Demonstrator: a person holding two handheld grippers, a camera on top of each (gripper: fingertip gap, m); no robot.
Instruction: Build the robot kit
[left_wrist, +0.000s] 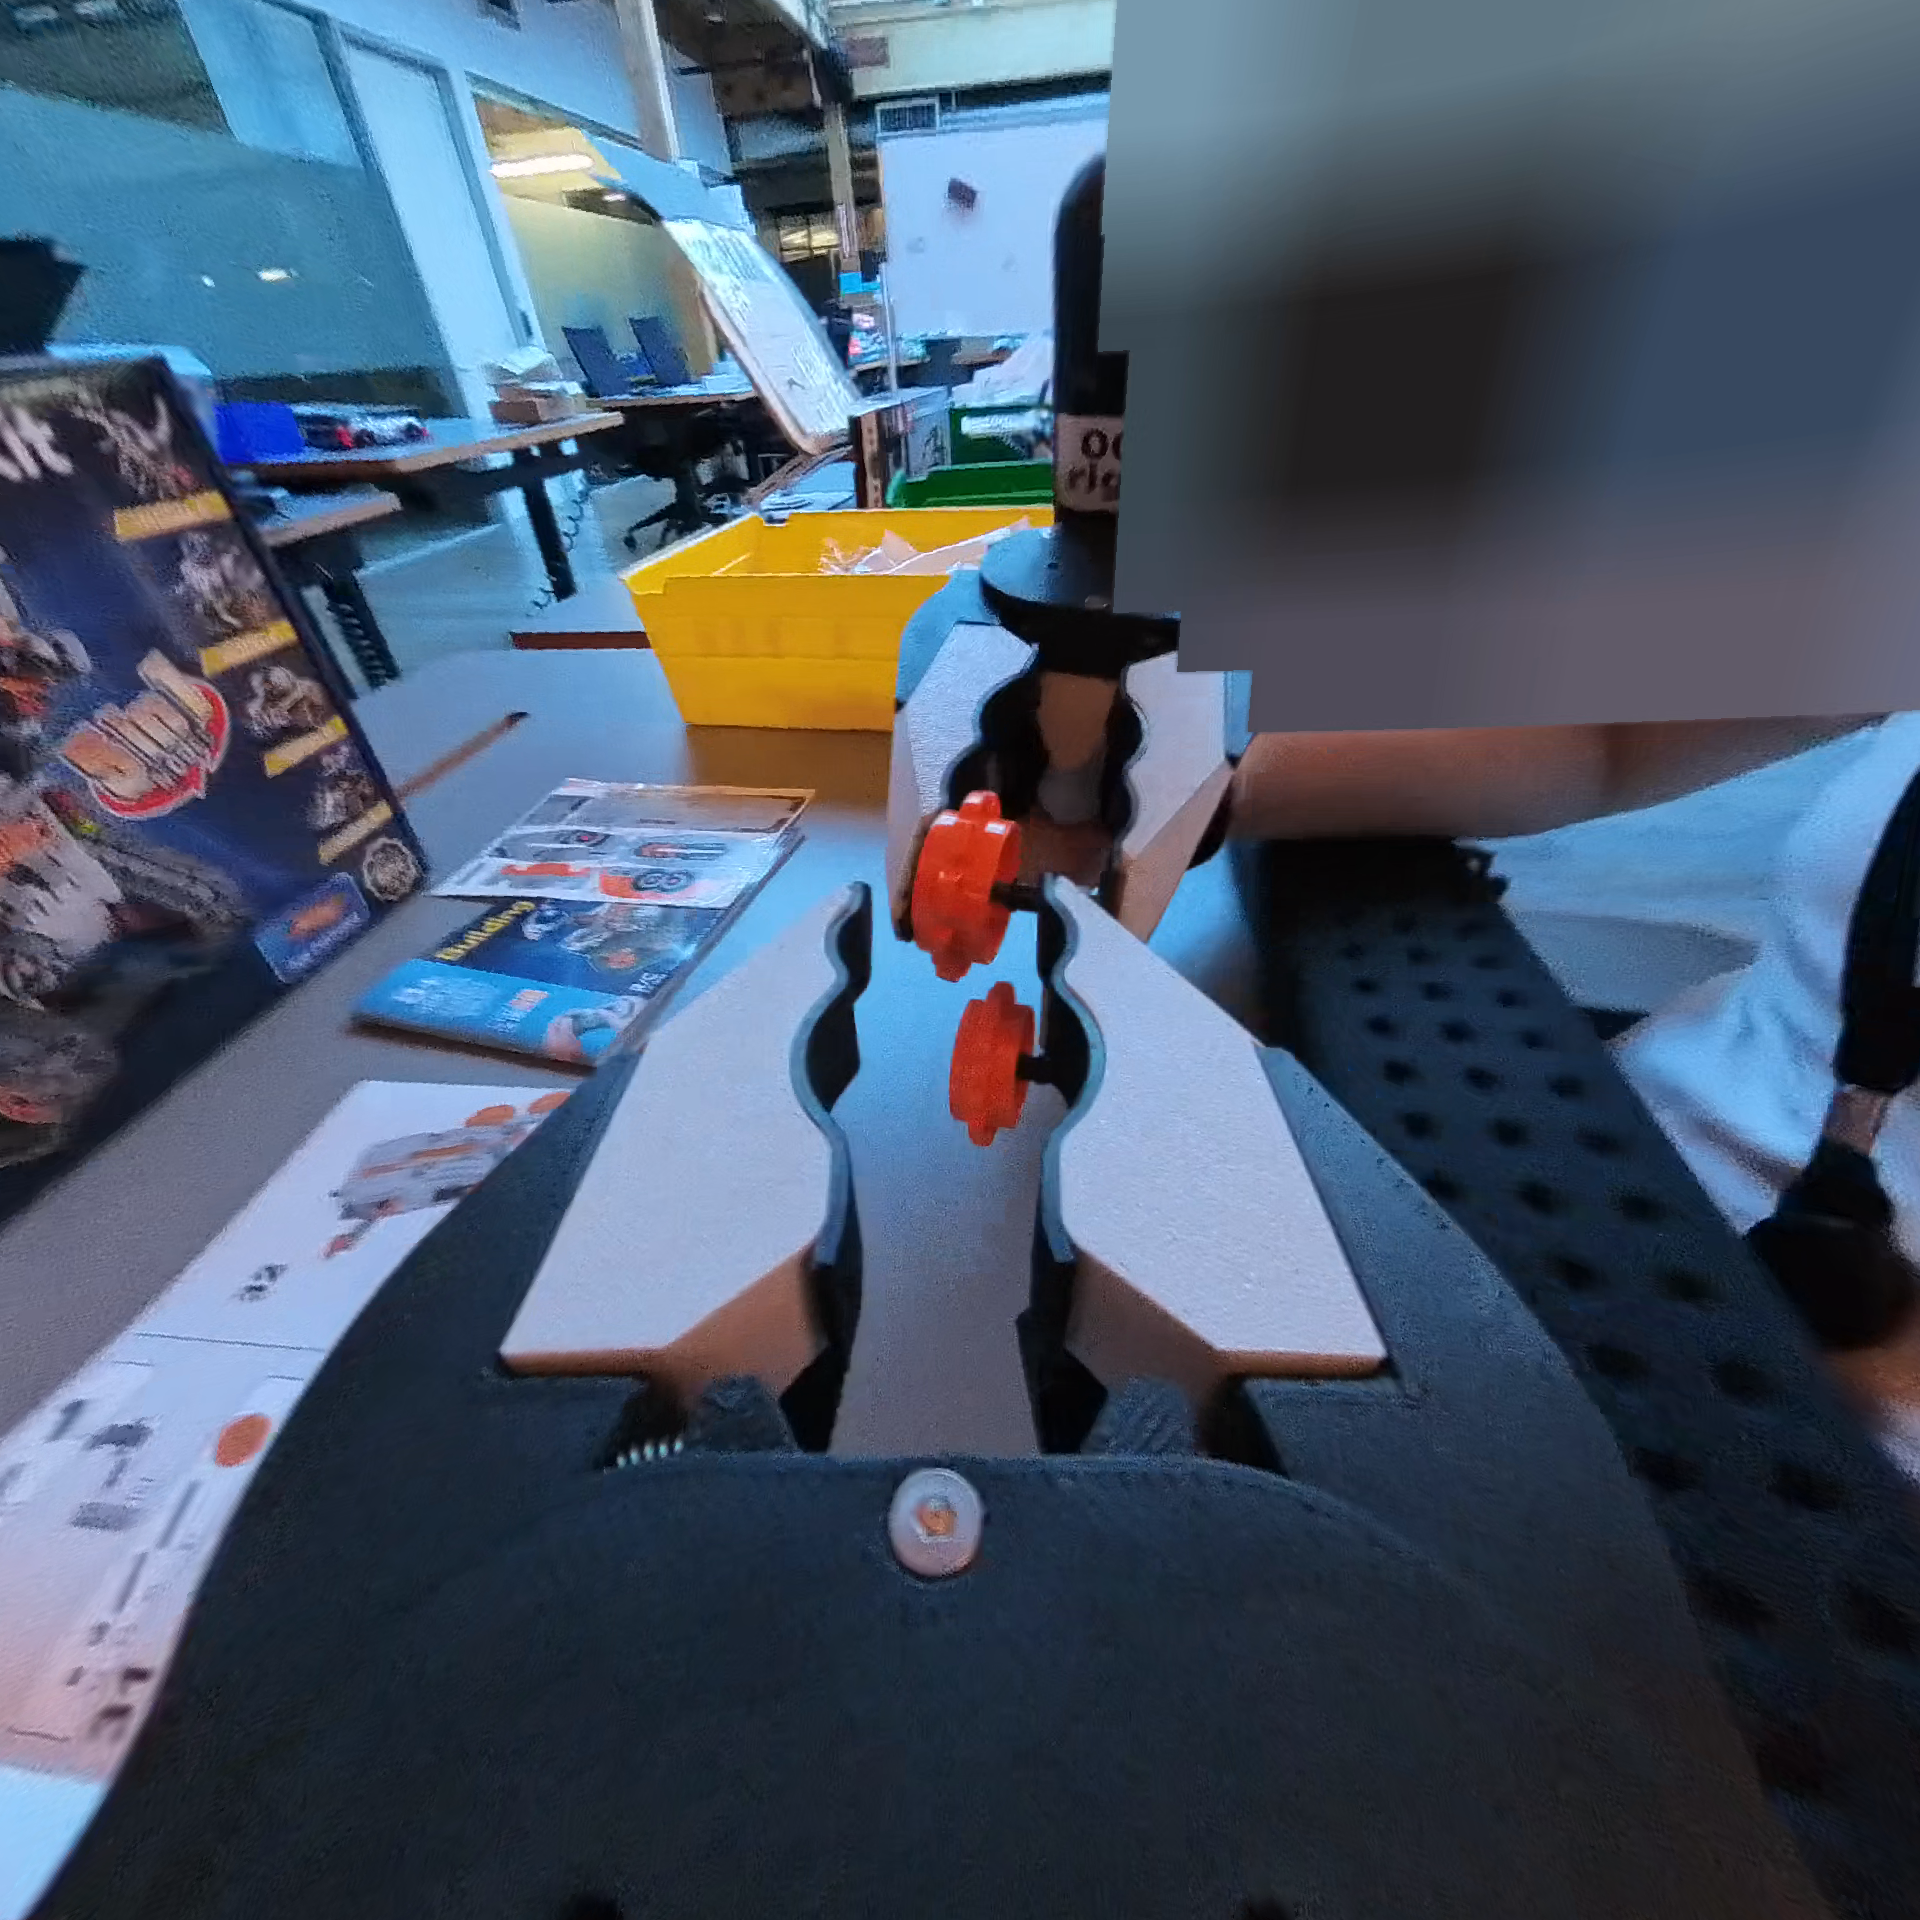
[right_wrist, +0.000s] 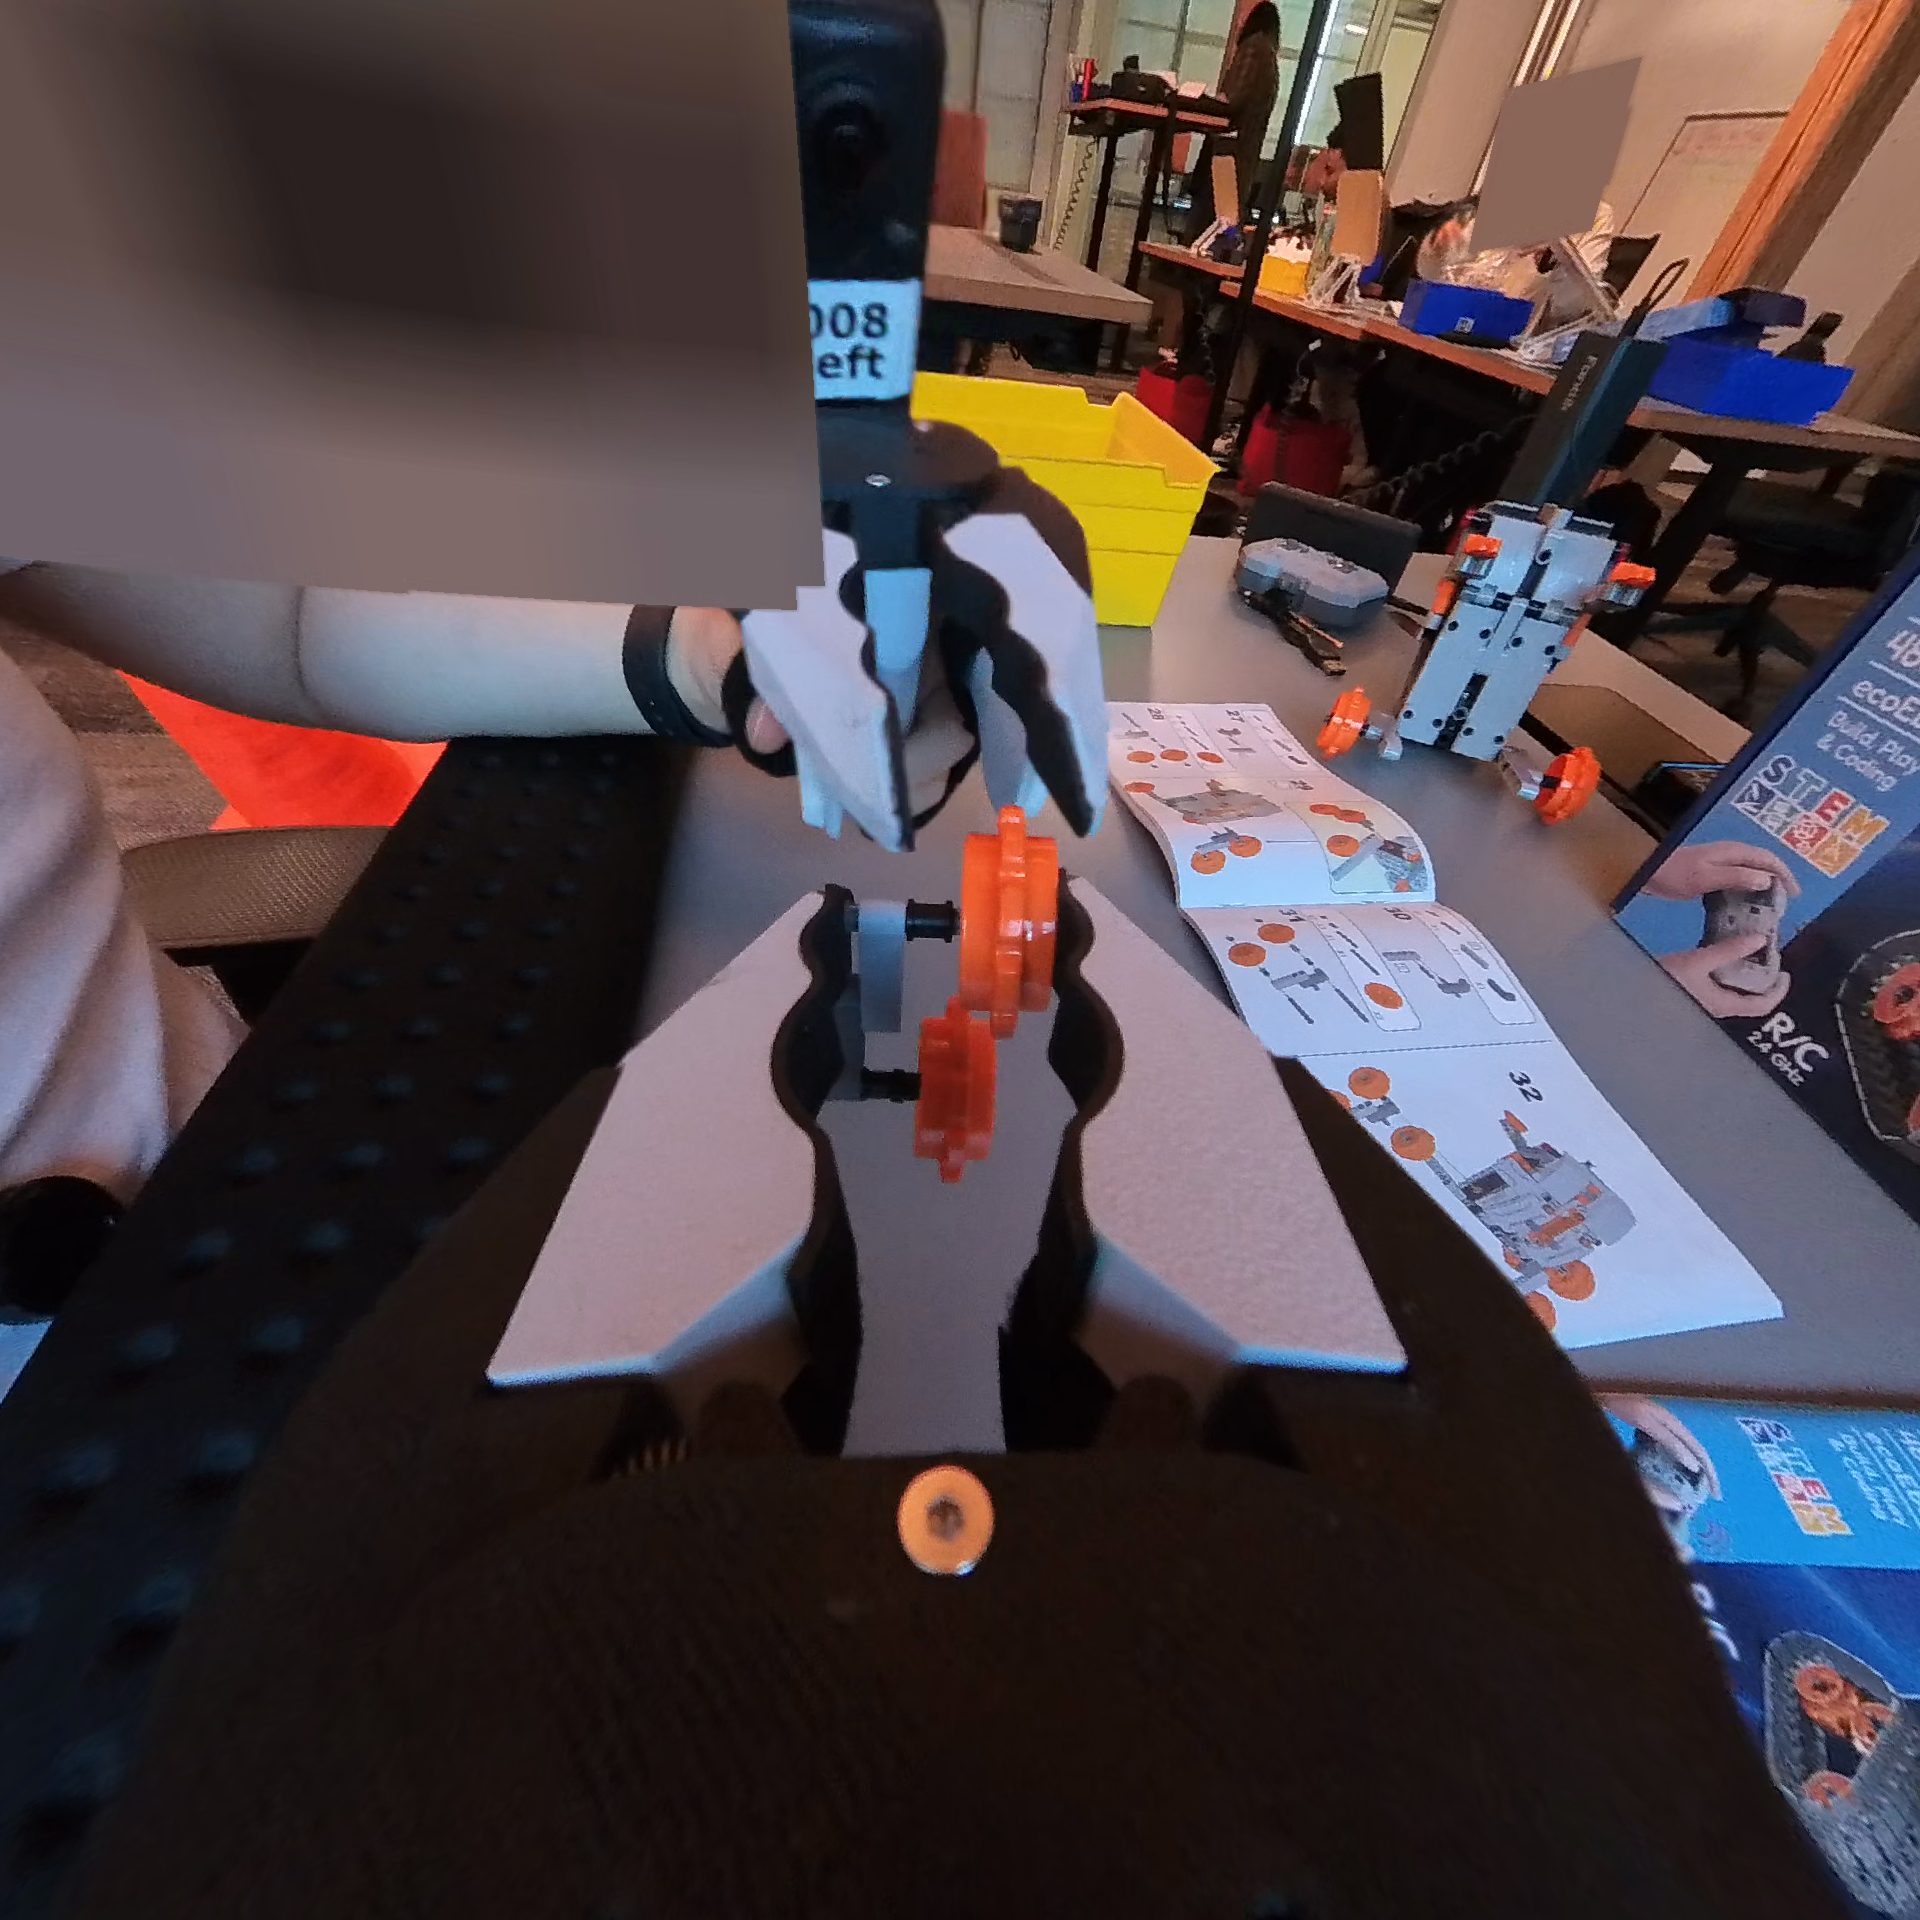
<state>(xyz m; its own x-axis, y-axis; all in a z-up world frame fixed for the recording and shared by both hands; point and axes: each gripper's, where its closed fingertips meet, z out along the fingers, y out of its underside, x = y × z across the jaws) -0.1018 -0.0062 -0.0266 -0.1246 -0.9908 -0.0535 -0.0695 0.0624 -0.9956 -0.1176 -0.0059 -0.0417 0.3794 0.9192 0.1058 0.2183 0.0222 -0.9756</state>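
Note:
A small assembly (right_wrist: 878, 966), a grey beam with a large orange gear (right_wrist: 1006, 935) and a smaller orange gear (right_wrist: 951, 1091) on black axles, sits between my right gripper's fingertips. The right gripper (right_wrist: 951, 894) is shut on it: the beam is against one finger, the large gear against the other. My left gripper (right_wrist: 992, 826) faces it, open, tips just above the large gear. In the left wrist view the left gripper (left_wrist: 956, 894) stands open around both gears (left_wrist: 992, 1060); the beam is hidden behind a finger. The right gripper (left_wrist: 1023, 883) is beyond.
An open instruction booklet (right_wrist: 1351, 987) lies on the grey table, with a partly built grey vehicle (right_wrist: 1496, 644) and a grey block (right_wrist: 1314, 592) behind it. A yellow bin (left_wrist: 790, 644) stands at the back. A toy box (left_wrist: 156, 727) and a black studded board (left_wrist: 1507, 1091) flank the grippers.

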